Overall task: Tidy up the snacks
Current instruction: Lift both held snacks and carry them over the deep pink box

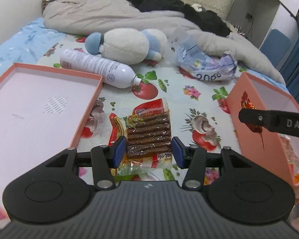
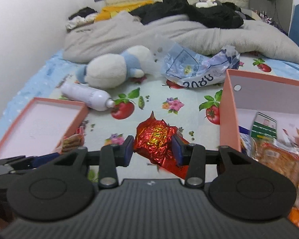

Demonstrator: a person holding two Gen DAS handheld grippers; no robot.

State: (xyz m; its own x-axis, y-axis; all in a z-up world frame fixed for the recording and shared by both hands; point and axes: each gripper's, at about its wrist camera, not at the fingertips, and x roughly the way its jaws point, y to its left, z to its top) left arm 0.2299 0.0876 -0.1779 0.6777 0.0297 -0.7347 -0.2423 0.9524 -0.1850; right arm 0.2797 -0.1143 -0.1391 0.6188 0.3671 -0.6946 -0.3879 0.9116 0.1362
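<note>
Bedsheet (image 1: 169,91); only right wrist shows box (image 2: 229,107) snacks (image 2: 277,155).

on the bed (image 1: 169,91), the lid (image 1: 39,107) lies left and the box (image 2: 269,103) right. the snack pack (image 1: 149,133) lies between them, the bottle (image 1: 97,67) and plush toy (image 1: 125,45) behind.

Both wrist views low over the bed, facing the headboard (sharing plush toy (image 1: 127,45) (image 2: 113,67))

Soft, even indoor light is filling both views (fisheye bending the edges), with the right wrist view blurring toward its lower right.
</note>
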